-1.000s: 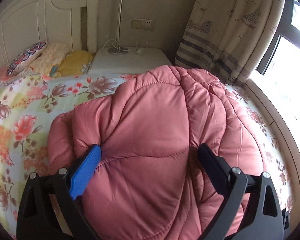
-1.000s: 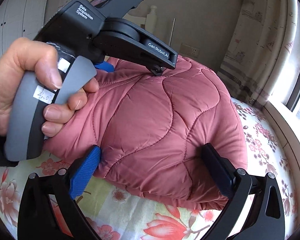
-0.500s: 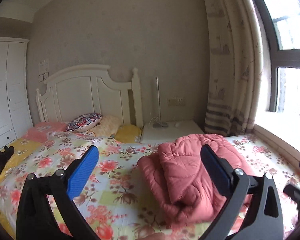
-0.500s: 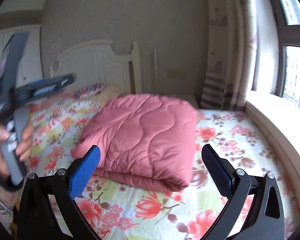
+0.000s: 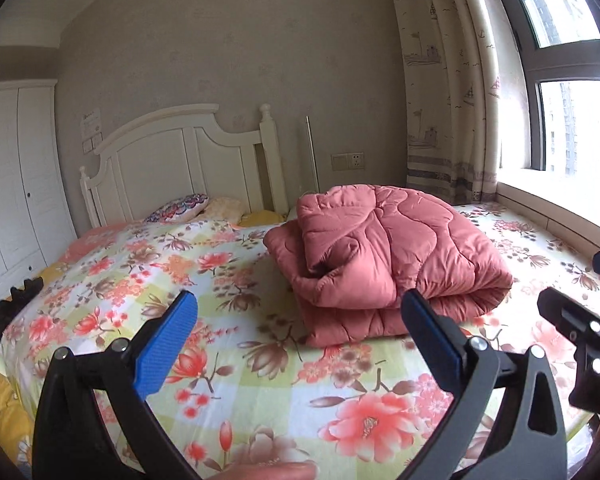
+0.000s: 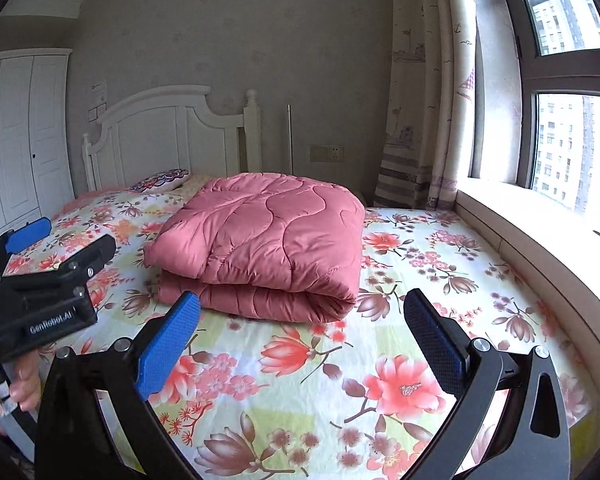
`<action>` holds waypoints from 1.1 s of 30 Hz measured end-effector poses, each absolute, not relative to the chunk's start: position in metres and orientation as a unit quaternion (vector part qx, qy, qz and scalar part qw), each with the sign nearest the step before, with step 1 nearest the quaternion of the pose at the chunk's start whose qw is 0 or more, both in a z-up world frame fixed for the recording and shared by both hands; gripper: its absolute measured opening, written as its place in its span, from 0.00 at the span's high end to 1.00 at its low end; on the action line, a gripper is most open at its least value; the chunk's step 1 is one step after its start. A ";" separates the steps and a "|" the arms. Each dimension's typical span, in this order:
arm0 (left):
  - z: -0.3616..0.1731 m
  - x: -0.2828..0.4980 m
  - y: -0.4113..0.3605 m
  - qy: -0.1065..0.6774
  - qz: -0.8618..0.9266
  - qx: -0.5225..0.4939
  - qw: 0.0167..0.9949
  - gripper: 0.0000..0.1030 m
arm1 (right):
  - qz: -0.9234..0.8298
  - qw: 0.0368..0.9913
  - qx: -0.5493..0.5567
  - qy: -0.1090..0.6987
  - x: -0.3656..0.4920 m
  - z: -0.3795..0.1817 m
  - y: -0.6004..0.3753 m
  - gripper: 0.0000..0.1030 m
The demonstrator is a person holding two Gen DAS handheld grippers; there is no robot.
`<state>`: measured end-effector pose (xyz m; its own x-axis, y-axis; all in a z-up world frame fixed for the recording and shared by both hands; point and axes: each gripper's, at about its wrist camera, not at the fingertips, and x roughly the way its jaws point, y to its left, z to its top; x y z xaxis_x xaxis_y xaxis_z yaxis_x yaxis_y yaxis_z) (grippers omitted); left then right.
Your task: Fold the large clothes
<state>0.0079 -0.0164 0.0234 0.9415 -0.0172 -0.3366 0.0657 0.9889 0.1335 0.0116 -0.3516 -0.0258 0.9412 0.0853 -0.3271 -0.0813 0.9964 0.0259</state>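
Observation:
A pink quilted comforter point(image 5: 384, 256) lies folded in a thick bundle on the floral bedsheet point(image 5: 236, 312), toward the window side. It also shows in the right wrist view point(image 6: 268, 240) as a neat folded stack. My left gripper point(image 5: 300, 332) is open and empty, held back over the near part of the bed, apart from the comforter. My right gripper point(image 6: 300, 332) is open and empty, also short of the comforter. The left gripper's body shows at the left of the right wrist view point(image 6: 40, 296), held in a hand.
A white headboard point(image 5: 180, 164) and pillows point(image 5: 180, 212) stand at the far end of the bed. A curtain point(image 5: 440, 100) and window ledge point(image 6: 540, 232) run along the right. A white wardrobe point(image 5: 12, 184) stands on the left.
Both grippers have pulled back from the comforter, which they were pressed against a second ago. The comforter now lies alone on the bed.

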 end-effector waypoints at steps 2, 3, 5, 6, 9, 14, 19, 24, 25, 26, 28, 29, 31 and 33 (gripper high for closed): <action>0.021 0.010 -0.015 0.175 -0.021 0.060 0.982 0.02 | 0.040 0.985 0.019 0.165 0.012 -0.027 -0.355 0.04; 0.019 0.011 -0.014 0.180 -0.020 0.055 0.982 0.02 | 0.038 0.985 0.026 0.166 0.012 -0.027 -0.358 0.04; 0.017 0.012 -0.013 0.186 -0.019 0.052 0.981 0.02 | 0.031 0.984 0.035 0.169 0.013 -0.030 -0.362 0.04; 0.014 0.013 -0.014 0.190 -0.020 0.052 0.980 0.02 | 0.030 0.984 0.041 0.173 0.014 -0.031 -0.365 0.04; 0.010 0.012 -0.015 0.196 -0.025 0.056 0.979 0.02 | 0.027 0.982 0.054 0.177 0.016 -0.034 -0.367 0.04; 0.006 0.013 -0.016 0.206 -0.032 0.056 0.976 0.02 | 0.024 0.984 0.033 0.174 0.014 -0.035 -0.359 0.04; 0.001 0.017 -0.012 0.219 -0.032 0.049 0.974 0.02 | 0.023 0.985 0.006 0.172 0.013 -0.037 -0.347 0.04; -0.004 0.020 -0.007 0.232 -0.029 0.039 0.972 0.02 | 0.025 0.984 -0.002 0.175 0.013 -0.039 -0.342 0.04; -0.004 0.021 -0.006 0.233 -0.029 0.038 0.971 0.02 | 0.025 0.984 -0.001 0.176 0.013 -0.040 -0.342 0.04; -0.005 0.021 -0.006 0.235 -0.028 0.037 0.971 0.02 | 0.025 0.984 0.000 0.177 0.014 -0.040 -0.343 0.04; -0.006 0.021 -0.005 0.237 -0.028 0.037 0.970 0.02 | 0.024 0.984 0.002 0.179 0.014 -0.041 -0.343 0.04; -0.006 0.021 -0.005 0.237 -0.027 0.037 0.970 0.02 | 0.024 0.983 0.003 0.179 0.014 -0.041 -0.344 0.04; -0.007 0.022 -0.004 0.239 -0.027 0.036 0.970 0.02 | 0.024 0.983 0.003 0.181 0.015 -0.041 -0.344 0.04; -0.008 0.022 -0.004 0.240 -0.026 0.035 0.970 0.02 | 0.023 0.983 0.003 0.181 0.015 -0.042 -0.343 0.04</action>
<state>0.0217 -0.0037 -0.0078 0.8834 -0.0336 -0.4675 0.0673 0.9962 0.0556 0.0147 -0.3432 -0.0419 0.9331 0.0466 -0.3565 -0.0448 0.9989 0.0135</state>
